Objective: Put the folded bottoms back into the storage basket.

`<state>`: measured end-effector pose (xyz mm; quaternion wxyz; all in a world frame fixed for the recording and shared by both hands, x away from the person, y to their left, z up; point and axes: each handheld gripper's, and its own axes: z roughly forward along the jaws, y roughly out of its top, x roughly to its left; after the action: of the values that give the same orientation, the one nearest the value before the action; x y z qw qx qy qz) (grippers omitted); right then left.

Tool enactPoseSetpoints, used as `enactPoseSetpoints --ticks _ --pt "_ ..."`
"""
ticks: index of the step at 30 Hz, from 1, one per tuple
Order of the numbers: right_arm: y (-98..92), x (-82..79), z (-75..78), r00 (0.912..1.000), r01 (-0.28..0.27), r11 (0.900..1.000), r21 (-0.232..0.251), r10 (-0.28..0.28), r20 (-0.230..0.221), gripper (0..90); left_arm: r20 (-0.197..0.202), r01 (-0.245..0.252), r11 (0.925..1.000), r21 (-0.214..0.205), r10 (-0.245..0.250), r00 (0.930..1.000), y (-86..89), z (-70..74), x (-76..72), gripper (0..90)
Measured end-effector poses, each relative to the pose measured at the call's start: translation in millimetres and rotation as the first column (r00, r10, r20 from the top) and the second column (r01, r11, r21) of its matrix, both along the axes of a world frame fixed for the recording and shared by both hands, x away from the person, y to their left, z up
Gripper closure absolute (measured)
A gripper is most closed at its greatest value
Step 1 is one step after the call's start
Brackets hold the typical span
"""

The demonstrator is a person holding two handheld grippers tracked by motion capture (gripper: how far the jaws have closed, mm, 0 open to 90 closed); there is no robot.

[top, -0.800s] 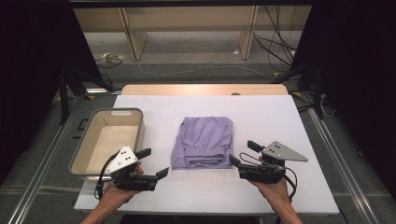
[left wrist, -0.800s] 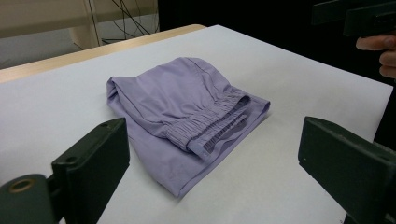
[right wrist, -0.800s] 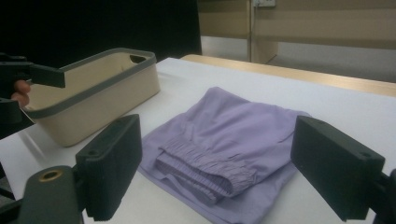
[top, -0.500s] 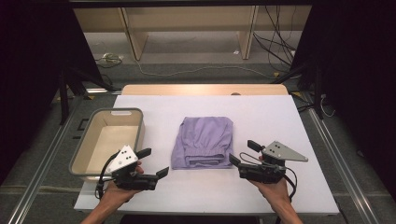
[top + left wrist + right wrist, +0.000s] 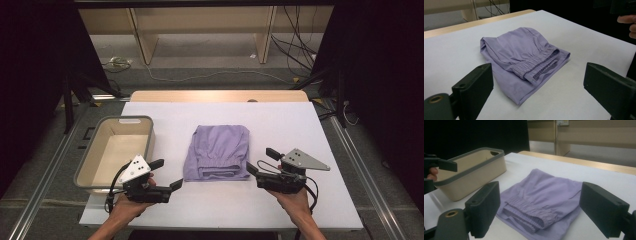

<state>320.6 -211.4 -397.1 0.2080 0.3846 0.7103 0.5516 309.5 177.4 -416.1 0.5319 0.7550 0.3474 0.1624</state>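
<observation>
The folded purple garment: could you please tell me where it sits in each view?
High view: purple garment at the table's middle, right of the bin.
Left gripper view: centre, above the jaws.
Right gripper view: centre, bin at left.
Shared landmark: its elastic waistband.

Beige bin [image 5: 116,150] walling off tabletop [image 5: 280,120] at left; bare surface lying open around folded lilac shorts [image 5: 218,151] on every side

From above the near edge, the high view looks forward and down over the whole table [image 5: 300,125]. Both gripper views sit low and close, facing inward; all three share the folded cloth [image 5: 218,152].
</observation>
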Motion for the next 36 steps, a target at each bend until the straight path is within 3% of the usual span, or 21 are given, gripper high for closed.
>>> enactPoseSetpoints --ticks 3,4,8,14,19,24,32,36 --pt "-0.1 1.2 0.5 1.0 0.001 1.0 0.0 -0.001 -0.002 17.8 -0.034 0.003 0.9999 -0.011 -0.004 0.9994 -2.2 -1.0 1.8 9.1" --pt "0.4 2.5 0.6 1.0 -0.008 0.9999 -0.006 0.008 -0.002 16.6 -0.079 0.002 0.9981 -0.061 -0.006 0.9969 -2.0 -1.5 3.8 9.3" --pt "3.0 4.3 0.7 0.9998 -0.018 0.9998 -0.013 0.018 -0.001 16.6 -0.106 -0.01 0.9963 -0.085 0.001 0.9944 -2.5 -2.3 5.8 9.9" --pt "4.2 10.7 0.7 0.9999 -0.011 0.9997 -0.02 0.011 -0.002 16.6 -0.117 -0.014 0.9967 -0.08 0.004 0.9931 -5.6 -3.4 6.7 10.0" --pt "3.4 16.7 0.0 1.0 0.0 0.9994 -0.034 0.0 0.0 16.7 -0.157 -0.021 0.9958 -0.089 0.006 0.9875 -10.5 -6.2 9.2 10.0" --pt "2.4 23.0 -1.4 0.9999 0.007 0.9993 -0.038 -0.008 -0.008 17.0 -0.172 -0.033 0.9964 -0.078 0.019 0.9849 -14.2 -7.7 9.9 10.1" --pt "4.8 34.3 -3.0 0.9998 0.008 0.9988 -0.049 -0.009 -0.015 17.6 -0.238 -0.055 0.9953 -0.08 0.034 0.9707 -18.8 -12.7 16.4 10.2" --pt "6.9 44.9 -6.5 0.9994 0.01 0.9983 -0.057 -0.012 -0.031 17.7 -0.303 -0.075 0.9951 -0.064 0.052 0.9515 -21.4 -18.7 23.9 10.4"
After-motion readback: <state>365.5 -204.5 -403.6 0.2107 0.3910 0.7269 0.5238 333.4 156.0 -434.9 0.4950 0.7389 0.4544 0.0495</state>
